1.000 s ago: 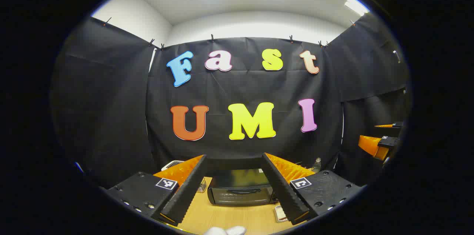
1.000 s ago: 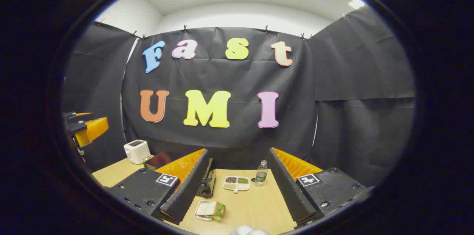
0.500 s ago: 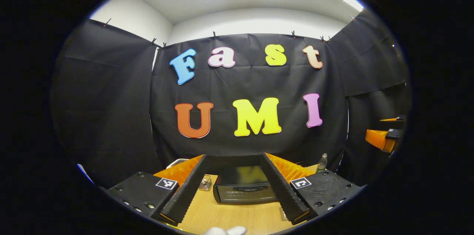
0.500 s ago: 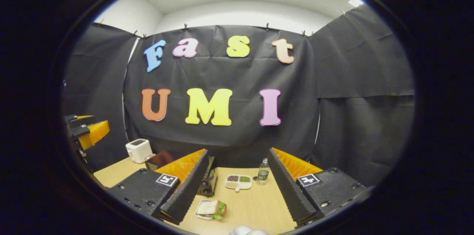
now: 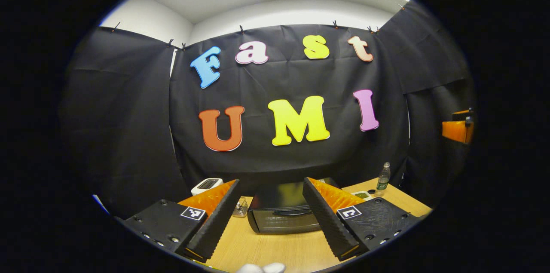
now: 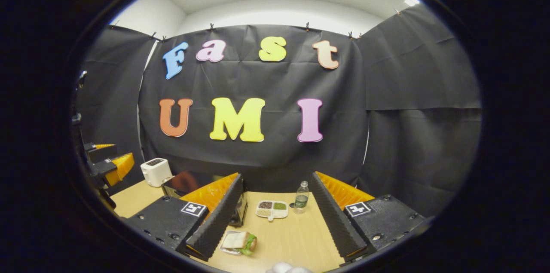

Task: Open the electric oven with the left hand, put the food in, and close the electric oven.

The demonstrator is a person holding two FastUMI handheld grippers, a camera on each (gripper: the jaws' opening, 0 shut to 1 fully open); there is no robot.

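Right hand-held gripper (image 6: 275,217) held wide apart above table (image 6: 296,243), sandwich (image 6: 239,242) on small plate, bottle (image 6: 301,197), toaster (image 6: 156,171)

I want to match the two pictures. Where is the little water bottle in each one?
Left gripper view: the water bottle stands far right on the wooden table, right of the black oven.
Right gripper view: the water bottle stands near the middle, between the two fingers, right of the divided snack tray.
Shared landmark: the white toaster, at the table's left back.

left tongs (image 5: 270,221) agape, right tongs (image 6: 275,221) agape
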